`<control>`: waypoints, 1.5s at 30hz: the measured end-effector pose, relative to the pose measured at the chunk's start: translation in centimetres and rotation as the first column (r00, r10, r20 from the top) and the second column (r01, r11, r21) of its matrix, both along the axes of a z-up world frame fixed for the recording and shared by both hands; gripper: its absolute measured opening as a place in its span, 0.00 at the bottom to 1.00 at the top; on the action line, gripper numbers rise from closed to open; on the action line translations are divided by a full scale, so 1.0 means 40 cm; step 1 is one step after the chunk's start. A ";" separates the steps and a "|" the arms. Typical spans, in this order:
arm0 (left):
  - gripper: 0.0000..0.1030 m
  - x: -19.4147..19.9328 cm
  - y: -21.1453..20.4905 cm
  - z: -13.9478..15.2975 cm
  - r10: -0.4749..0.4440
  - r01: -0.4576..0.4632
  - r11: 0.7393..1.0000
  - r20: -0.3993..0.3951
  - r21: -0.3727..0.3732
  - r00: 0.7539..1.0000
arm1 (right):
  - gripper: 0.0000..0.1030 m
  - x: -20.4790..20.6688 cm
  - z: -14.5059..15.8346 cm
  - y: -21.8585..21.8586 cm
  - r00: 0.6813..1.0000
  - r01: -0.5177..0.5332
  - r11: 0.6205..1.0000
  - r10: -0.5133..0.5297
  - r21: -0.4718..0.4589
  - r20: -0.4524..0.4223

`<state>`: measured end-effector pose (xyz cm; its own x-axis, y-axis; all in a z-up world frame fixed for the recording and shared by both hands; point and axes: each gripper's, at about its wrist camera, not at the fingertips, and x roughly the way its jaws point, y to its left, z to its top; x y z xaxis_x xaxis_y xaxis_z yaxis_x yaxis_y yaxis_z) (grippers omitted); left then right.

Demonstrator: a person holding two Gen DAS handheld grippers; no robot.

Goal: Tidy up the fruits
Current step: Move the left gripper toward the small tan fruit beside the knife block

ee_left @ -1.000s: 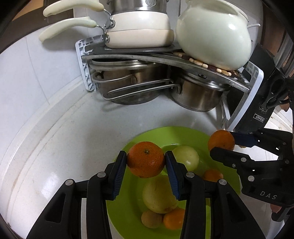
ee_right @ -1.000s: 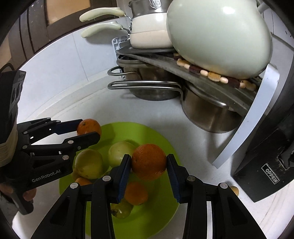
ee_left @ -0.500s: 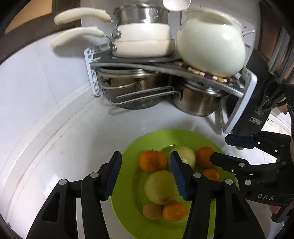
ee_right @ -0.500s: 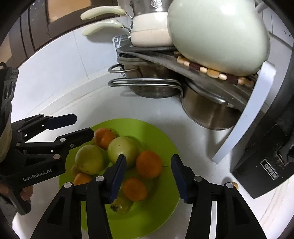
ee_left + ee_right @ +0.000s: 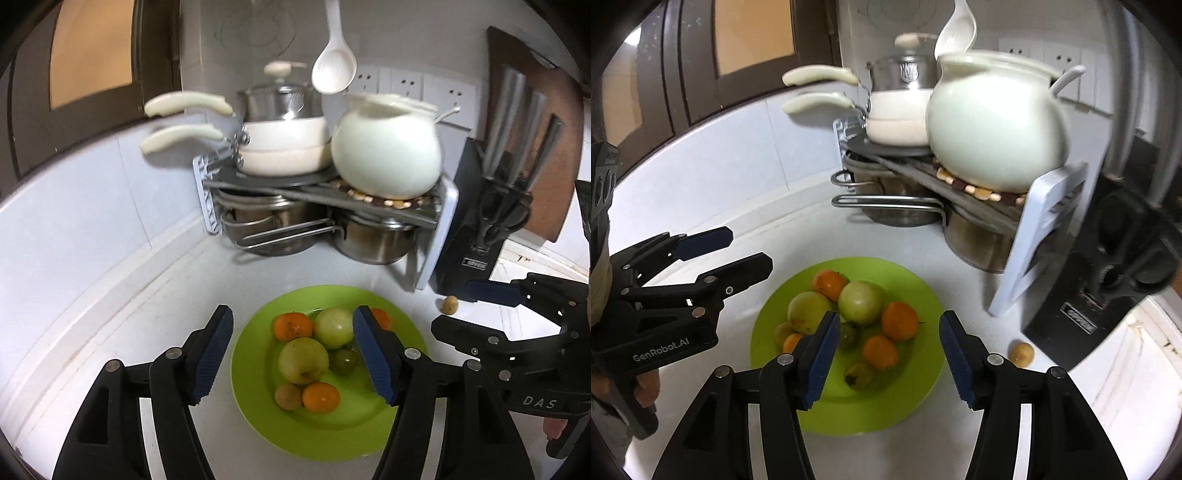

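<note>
Now green plate holds oranges, apples.

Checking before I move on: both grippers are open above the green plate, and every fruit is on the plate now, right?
Not every fruit. One small brown fruit lies on the counter beside the green plate, near the knife block, as the right wrist view shows.

fruits on plate before pot rack, one small fruit right of plate
</note>
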<state>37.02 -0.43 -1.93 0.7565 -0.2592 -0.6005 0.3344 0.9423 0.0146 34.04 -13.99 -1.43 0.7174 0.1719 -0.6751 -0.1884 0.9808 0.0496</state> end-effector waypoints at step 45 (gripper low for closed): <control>0.74 -0.052 -0.420 -0.133 -0.248 0.245 0.969 -0.143 -0.037 0.958 | 0.68 -0.242 -0.052 -0.352 0.935 0.355 0.931 -0.351 -0.090 0.055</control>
<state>34.94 -17.22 -7.27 0.5726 -0.4389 -0.6924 0.5535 0.8300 -0.0683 24.36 -28.07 -3.51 0.7452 -0.1614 -0.6470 0.1707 0.9841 -0.0489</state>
